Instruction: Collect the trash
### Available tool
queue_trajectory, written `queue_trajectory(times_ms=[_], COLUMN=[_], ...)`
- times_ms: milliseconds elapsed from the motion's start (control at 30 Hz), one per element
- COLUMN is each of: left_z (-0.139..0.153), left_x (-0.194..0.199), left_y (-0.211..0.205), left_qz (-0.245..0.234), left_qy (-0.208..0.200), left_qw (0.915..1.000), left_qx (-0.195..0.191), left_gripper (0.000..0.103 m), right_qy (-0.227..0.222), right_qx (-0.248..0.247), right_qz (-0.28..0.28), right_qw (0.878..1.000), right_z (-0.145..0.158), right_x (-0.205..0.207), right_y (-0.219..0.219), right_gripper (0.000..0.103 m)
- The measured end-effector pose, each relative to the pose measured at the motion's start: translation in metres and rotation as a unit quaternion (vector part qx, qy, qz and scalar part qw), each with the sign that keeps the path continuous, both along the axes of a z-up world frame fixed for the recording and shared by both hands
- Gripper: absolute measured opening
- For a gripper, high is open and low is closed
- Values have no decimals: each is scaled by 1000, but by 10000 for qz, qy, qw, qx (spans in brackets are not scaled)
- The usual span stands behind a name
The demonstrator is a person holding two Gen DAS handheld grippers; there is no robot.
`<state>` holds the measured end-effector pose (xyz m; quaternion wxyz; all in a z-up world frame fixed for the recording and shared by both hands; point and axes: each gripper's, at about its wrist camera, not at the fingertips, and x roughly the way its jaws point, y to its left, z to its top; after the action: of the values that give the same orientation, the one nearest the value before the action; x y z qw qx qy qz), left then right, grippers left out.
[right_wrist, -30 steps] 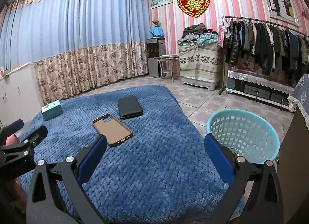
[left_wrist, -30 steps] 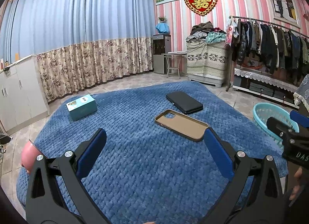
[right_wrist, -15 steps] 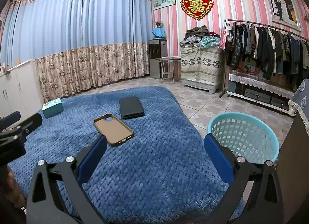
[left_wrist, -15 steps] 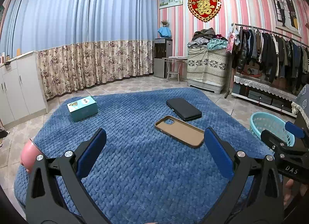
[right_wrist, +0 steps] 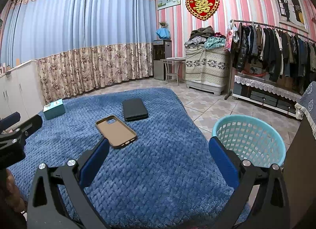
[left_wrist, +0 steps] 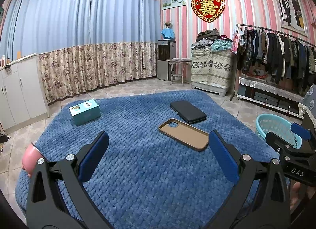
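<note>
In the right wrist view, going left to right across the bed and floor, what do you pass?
Teal box → tan phone case → black wallet-like case → teal laundry basket on the floor beside the blue blanket. Both tongs are open and empty.

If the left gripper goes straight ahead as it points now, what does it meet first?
Probably the blue quilted blanket itself: the open left gripper tilts down toward bare blanket. The tan phone case lies slightly right of that line, though depth is unclear.
</note>
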<state>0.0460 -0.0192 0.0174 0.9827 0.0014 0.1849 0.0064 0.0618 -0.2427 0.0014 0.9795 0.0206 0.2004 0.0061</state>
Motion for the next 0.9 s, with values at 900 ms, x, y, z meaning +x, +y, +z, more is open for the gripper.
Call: queue_trajectory(times_ms=[900], left_z=[-4], left_x=[3], left_y=[5], left_qz=[-30], left_qy=[66], left_qw=[10000], left_qx=[-48], left_gripper=[98], right_qy=[-3], right_qx=[-6], right_qz=[1], right_qw=[10000], right_z=[-1], right_x=[0], right_y=[0], right_gripper=[98])
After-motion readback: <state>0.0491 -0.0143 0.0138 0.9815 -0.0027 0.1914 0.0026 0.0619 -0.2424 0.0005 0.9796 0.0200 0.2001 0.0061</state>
